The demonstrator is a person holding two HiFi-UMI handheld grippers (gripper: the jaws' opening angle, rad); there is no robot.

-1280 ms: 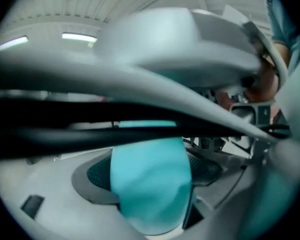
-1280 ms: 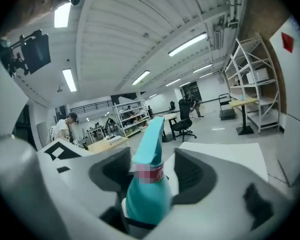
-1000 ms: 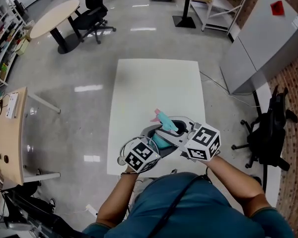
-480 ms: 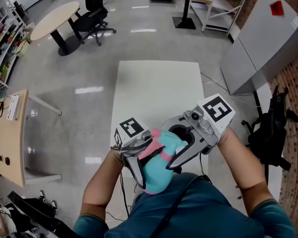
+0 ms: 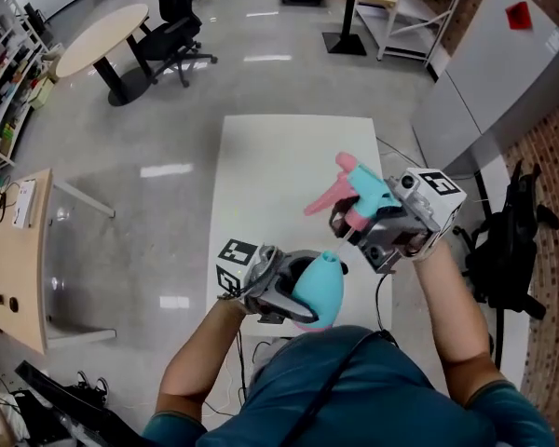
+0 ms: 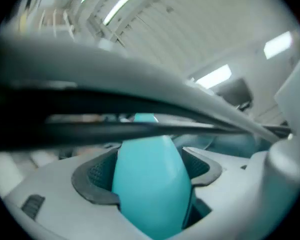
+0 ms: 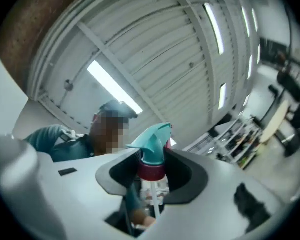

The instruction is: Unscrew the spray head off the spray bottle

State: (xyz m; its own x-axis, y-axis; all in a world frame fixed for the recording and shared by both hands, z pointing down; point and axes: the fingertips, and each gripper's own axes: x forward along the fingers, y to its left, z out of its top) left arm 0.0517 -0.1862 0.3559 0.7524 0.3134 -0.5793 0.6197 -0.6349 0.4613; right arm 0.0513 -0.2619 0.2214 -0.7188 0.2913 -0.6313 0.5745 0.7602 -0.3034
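Observation:
The teal bottle [image 5: 319, 289] is clamped between the pads of my left gripper [image 5: 293, 291], low over the table's near edge, with its open neck pointing up and right. In the left gripper view the bottle [image 6: 150, 179] fills the gap between the pads. My right gripper [image 5: 359, 222] is raised up and right of the bottle. It is shut on the spray head [image 5: 354, 189], which is teal with a pink trigger and apart from the bottle. In the right gripper view the jaws pinch the pink collar [image 7: 151, 170] of the spray head [image 7: 154, 141], and the thin dip tube [image 7: 153, 199] hangs below it.
A white table [image 5: 289, 156] lies under both grippers. A grey cabinet [image 5: 503, 82] and a black chair [image 5: 508, 240] stand to the right. A wooden desk [image 5: 14, 250] is at the left, and a round table [image 5: 102, 31] with office chairs at the far left.
My right gripper has lifted up and to the right with the spray head, which has come away from the bottle. The bottle stays in my left gripper, now tilted lower.

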